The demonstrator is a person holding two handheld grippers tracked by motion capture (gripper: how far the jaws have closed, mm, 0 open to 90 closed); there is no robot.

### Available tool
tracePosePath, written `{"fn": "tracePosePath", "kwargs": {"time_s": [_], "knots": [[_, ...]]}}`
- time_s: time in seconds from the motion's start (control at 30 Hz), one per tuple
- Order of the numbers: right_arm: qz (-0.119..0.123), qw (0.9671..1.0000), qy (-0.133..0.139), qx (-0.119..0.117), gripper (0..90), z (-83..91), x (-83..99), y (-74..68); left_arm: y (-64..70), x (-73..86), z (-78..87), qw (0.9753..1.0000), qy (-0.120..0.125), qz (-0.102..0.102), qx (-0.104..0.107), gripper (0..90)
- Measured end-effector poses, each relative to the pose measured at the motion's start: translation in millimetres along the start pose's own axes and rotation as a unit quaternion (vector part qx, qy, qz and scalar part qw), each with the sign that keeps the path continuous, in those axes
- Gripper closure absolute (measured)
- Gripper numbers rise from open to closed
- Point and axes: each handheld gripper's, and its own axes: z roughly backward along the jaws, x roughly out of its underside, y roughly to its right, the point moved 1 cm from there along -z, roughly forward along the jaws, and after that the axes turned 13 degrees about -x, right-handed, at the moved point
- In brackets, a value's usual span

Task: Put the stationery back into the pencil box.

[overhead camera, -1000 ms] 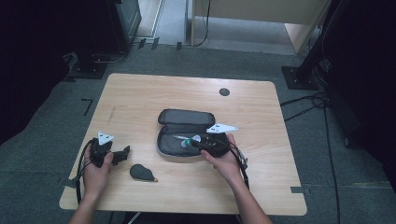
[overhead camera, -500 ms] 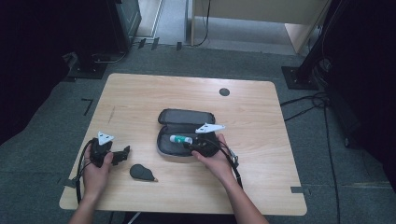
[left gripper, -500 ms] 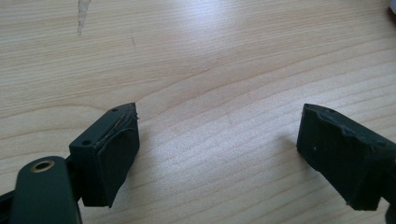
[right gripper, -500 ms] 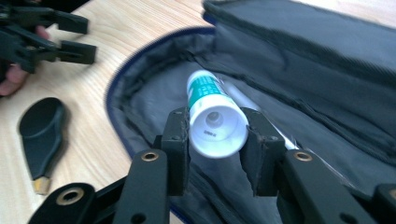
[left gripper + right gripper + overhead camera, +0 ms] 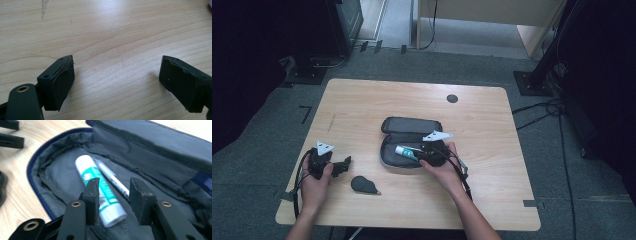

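Note:
A dark zip pencil case [image 5: 410,126] lies open at the table's middle. In its lower half rest a white and teal glue stick [image 5: 405,151] and a thin white pen. My right gripper [image 5: 423,153] reaches into the case from the right. In the right gripper view its jaws [image 5: 113,192] stand open a little above the glue stick [image 5: 96,180] and the pen [image 5: 111,178], clamping neither. My left gripper [image 5: 345,164] rests at the front left of the table, its jaws [image 5: 117,72] wide open over bare wood.
A small dark rounded object [image 5: 363,184] lies on the wooden table [image 5: 492,190] between the left gripper and the case. A round dark grommet [image 5: 452,98] sits near the far edge. Grey floor, cables and dark stands surround the table.
My right gripper has shifted left, farther over the open case. The glue stick lies a little farther left in the case. The left gripper has stayed put.

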Motion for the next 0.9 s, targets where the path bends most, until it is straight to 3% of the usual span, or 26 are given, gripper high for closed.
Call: {"fn": "tracePosePath", "kwargs": {"time_s": [0.1, 0.27, 0.4, 0.5, 0.67, 0.9], "knots": [[0.014, 0.9998, -0.009, -0.013, 59.1, -3.8, -1.6, -4.5, 0.0, 0.0, 0.0, 1.0000, 0.000, 0.000, 0.000, 13.6], [0.041, 0.9985, -0.030, 0.023, 64.1, -14.2, 0.3, -7.4, 0.0, 0.0, 0.0, 1.0000, 0.000, 0.000, 0.000, 13.6], [0.050, 0.9980, -0.027, 0.027, 69.5, -11.7, 0.0, -7.9, 0.0, 0.0, 0.0, 1.0000, 0.000, 0.000, 0.000, 13.6], [0.051, 0.9975, -0.029, 0.038, 68.1, -7.8, 0.6, -4.9, 0.0, 0.0, 0.0, 1.0000, 0.000, 0.000, 0.000, 13.6], [0.046, 0.9979, -0.028, 0.037, 66.8, -3.2, 3.6, -1.7, 0.0, 0.0, 0.0, 1.0000, 0.000, 0.000, 0.000, 13.6], [0.064, 0.9970, -0.035, 0.028, 63.2, -12.4, 3.8, -6.5, 0.0, 0.0, 0.1, 1.0000, 0.000, 0.000, 0.000, 13.6]]}}
